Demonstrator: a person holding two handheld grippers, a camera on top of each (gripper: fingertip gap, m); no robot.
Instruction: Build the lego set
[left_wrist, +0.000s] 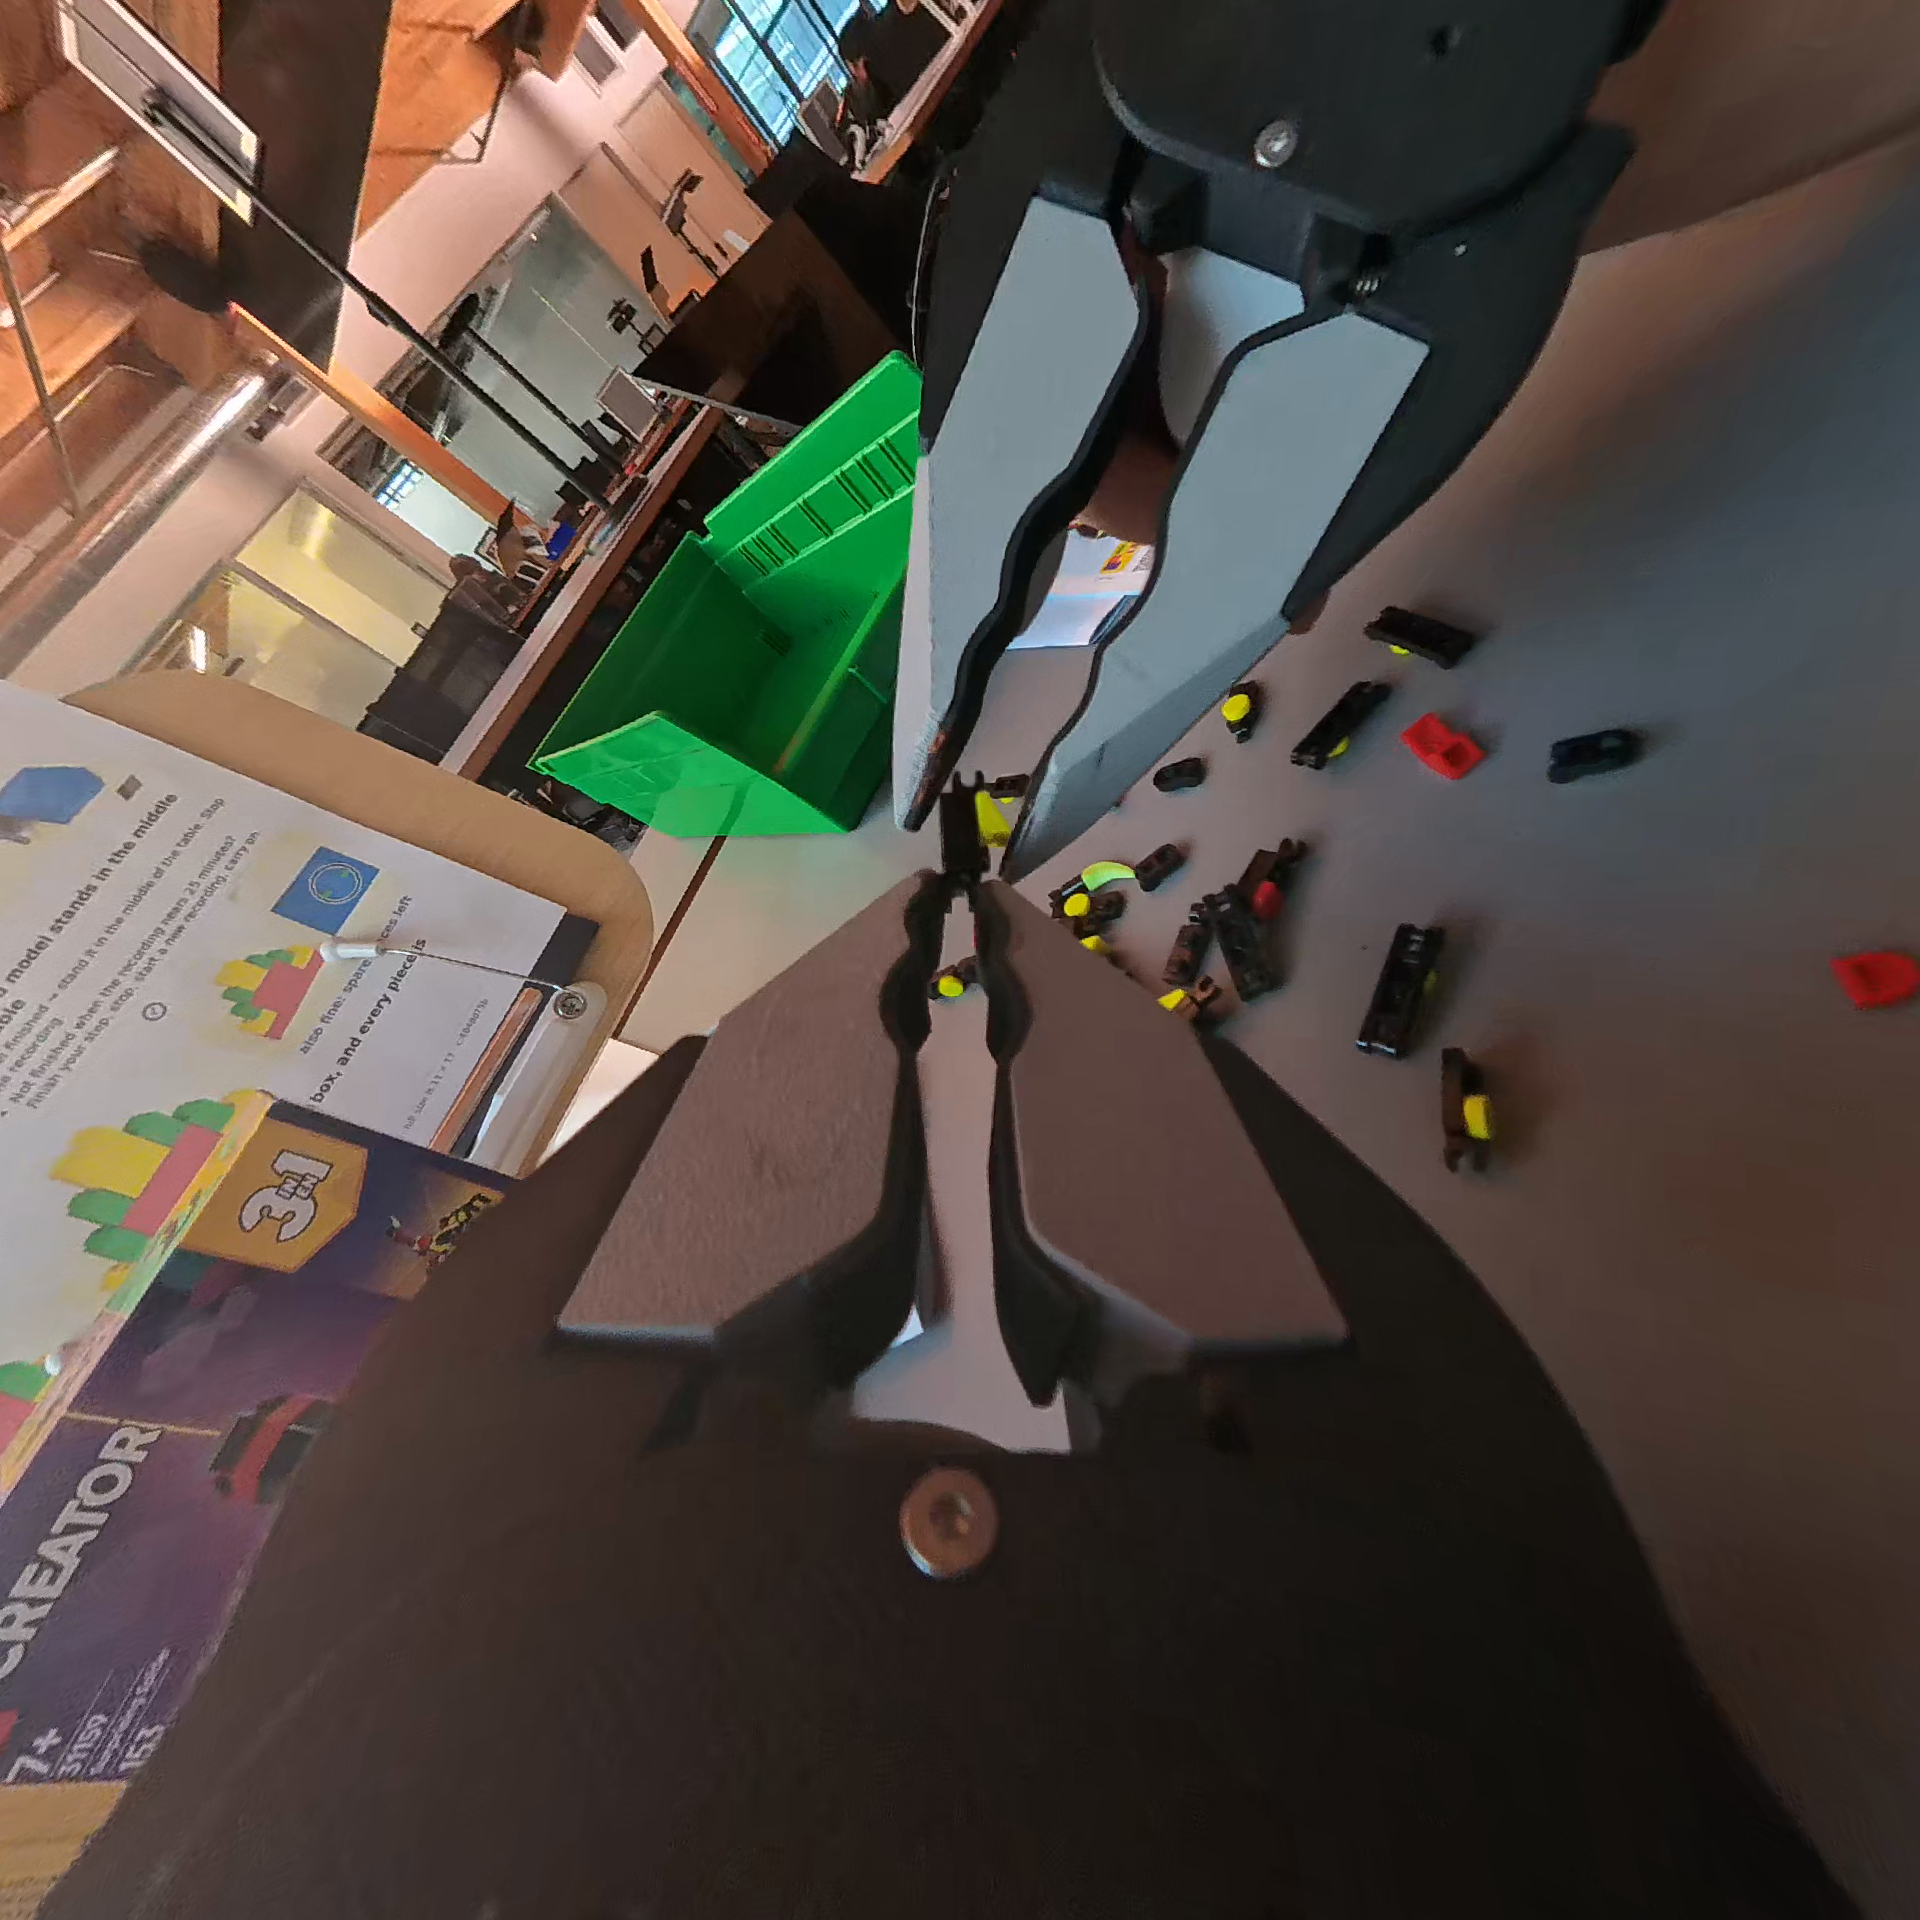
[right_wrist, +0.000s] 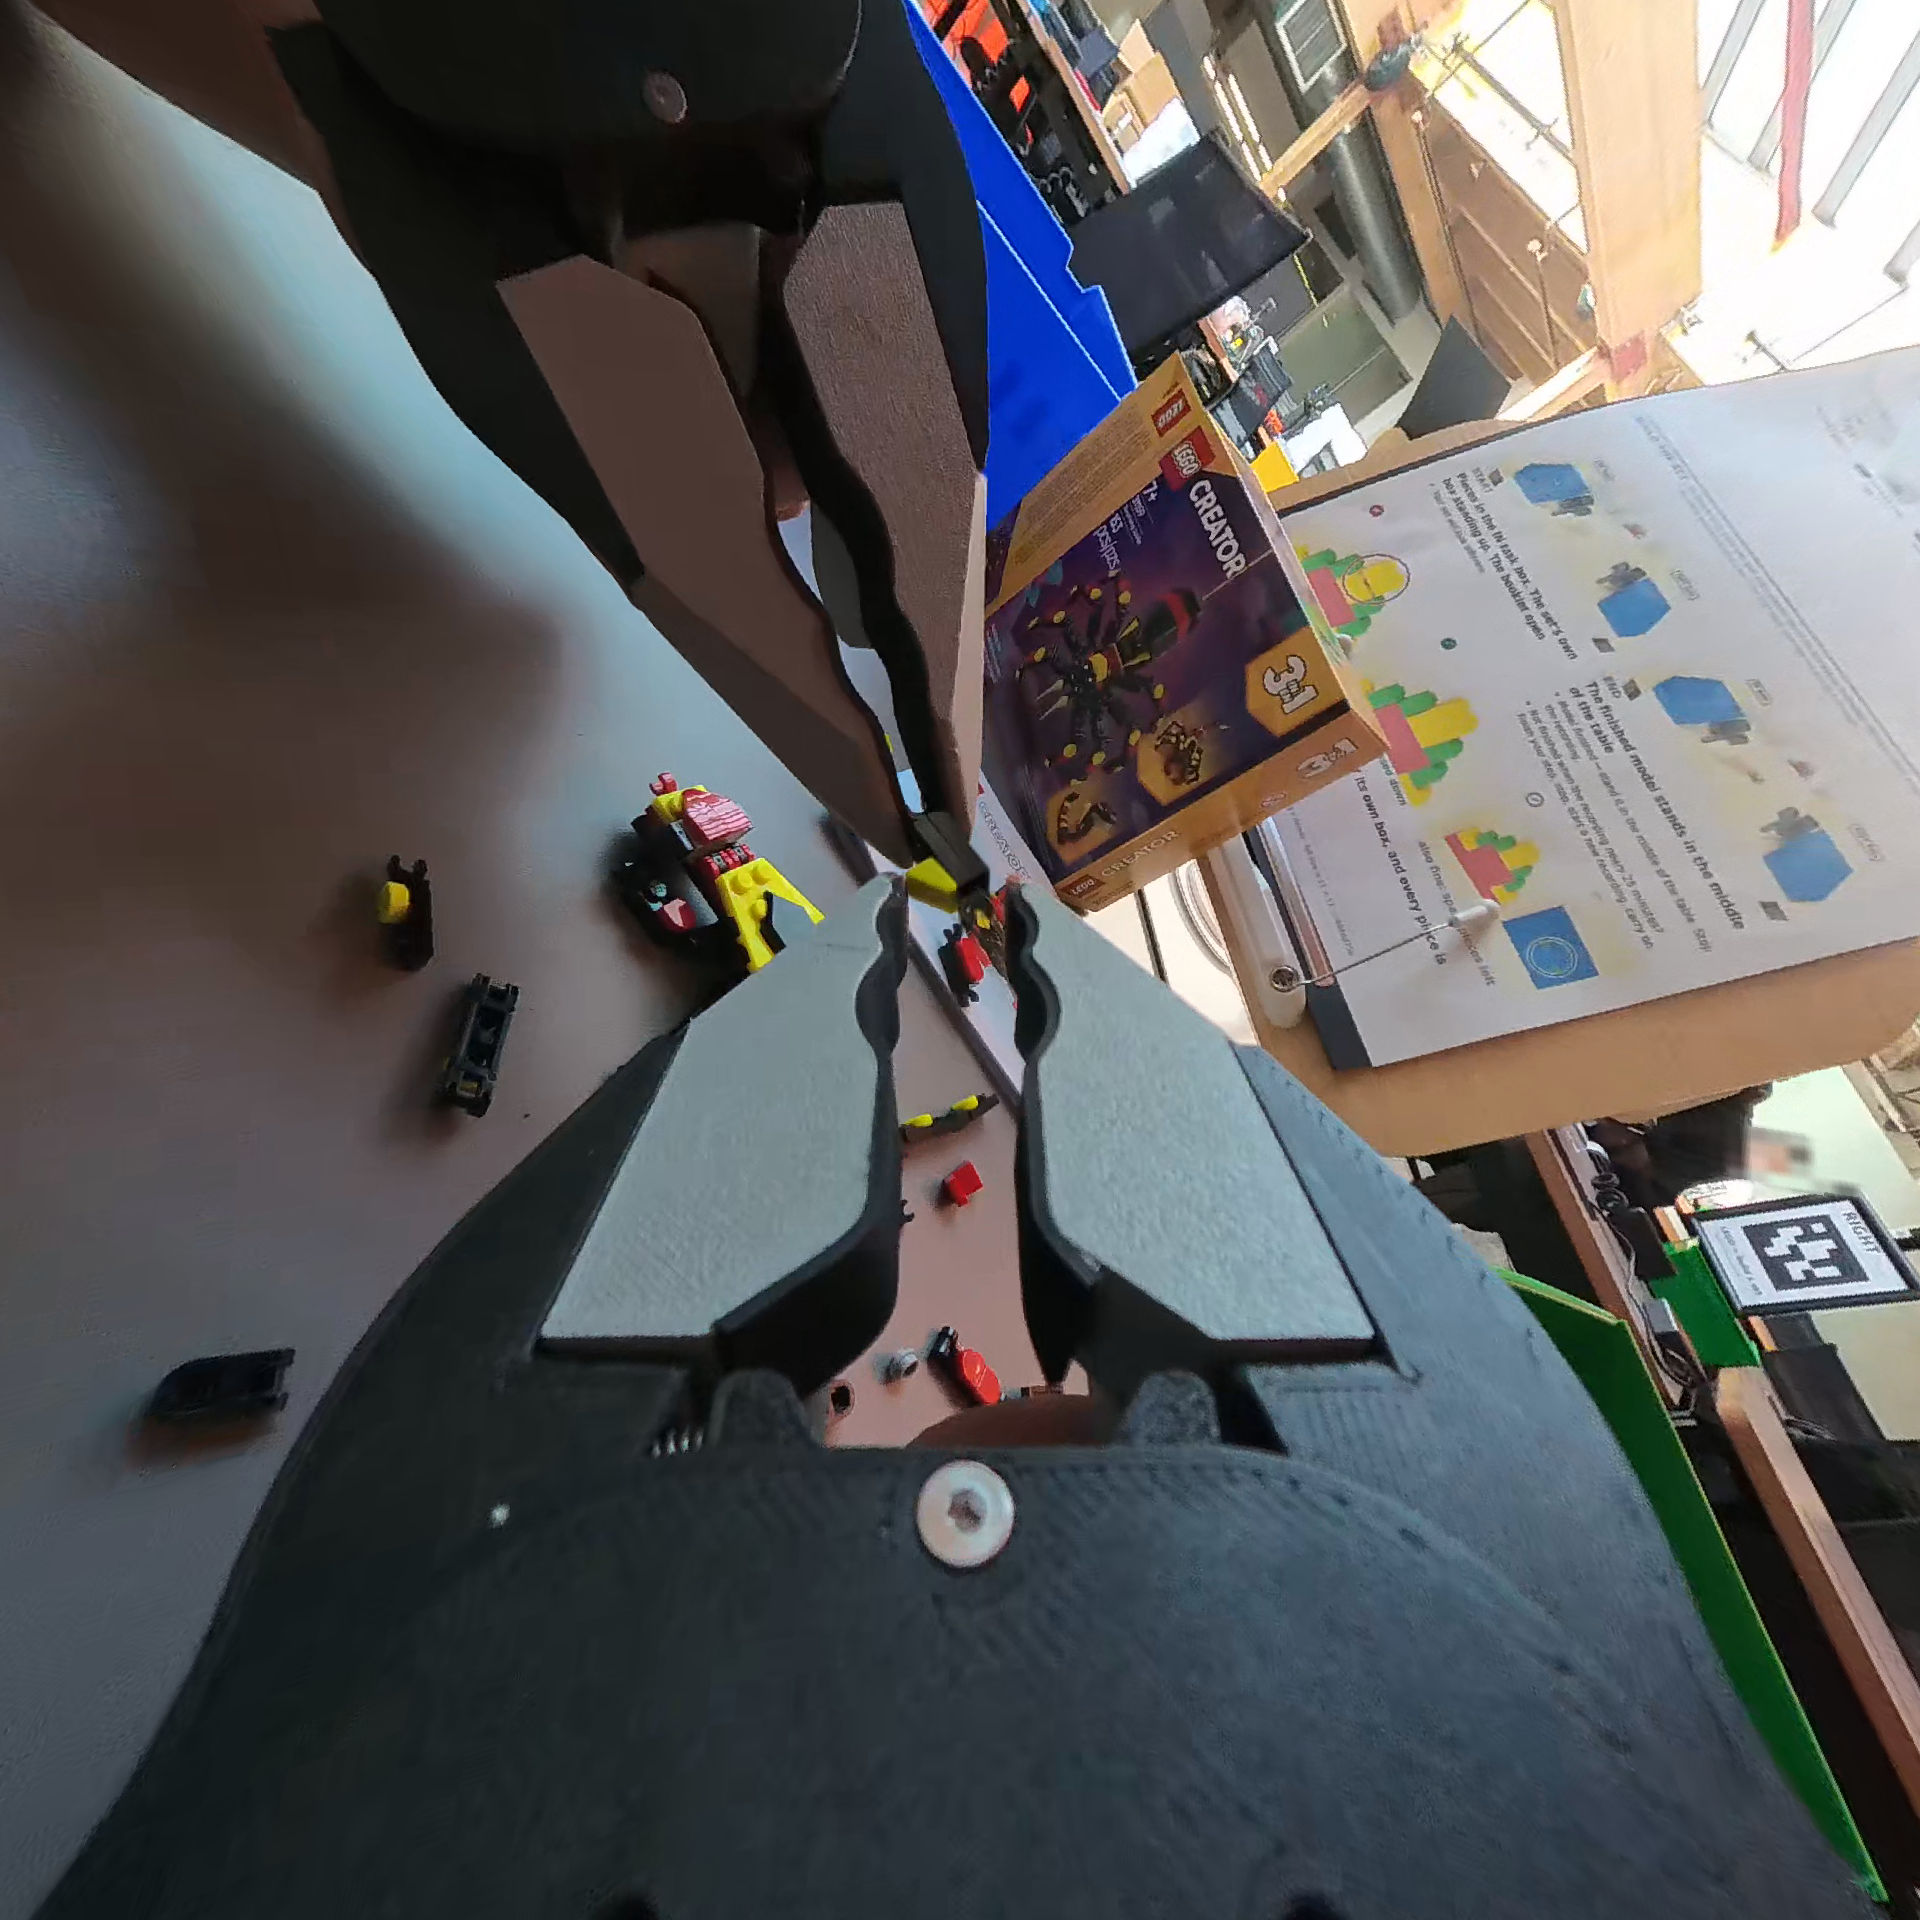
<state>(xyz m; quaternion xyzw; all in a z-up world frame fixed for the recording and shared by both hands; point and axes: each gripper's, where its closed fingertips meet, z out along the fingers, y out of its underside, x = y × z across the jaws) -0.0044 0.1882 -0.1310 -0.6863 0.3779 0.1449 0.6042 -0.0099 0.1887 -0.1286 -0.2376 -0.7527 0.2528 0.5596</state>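
Two grippers met tip to tip above the grey table (left_wrist: 1714, 436). Our left gripper (left_wrist: 961, 902) was clamped on a slim black brick piece (left_wrist: 958, 826) with a yellow wedge at its side, held in the air; our right gripper (right_wrist: 954, 902) stood with its fingers apart around the far end of that piece, and we could not tell whether either pad touched it.

We judged the work to be early. One small red, black and yellow assembly (right_wrist: 707, 873) stood on the table, while many loose bricks (left_wrist: 1236, 925) lay scattered beside the tips and well out to the side.

Room was tight on the left gripper's side: a green bin (left_wrist: 727, 665), the toy box (right_wrist: 1174, 665) and the instruction board (right_wrist: 1610, 727) crowded the table's edge. The side with the loose bricks had more bare surface.
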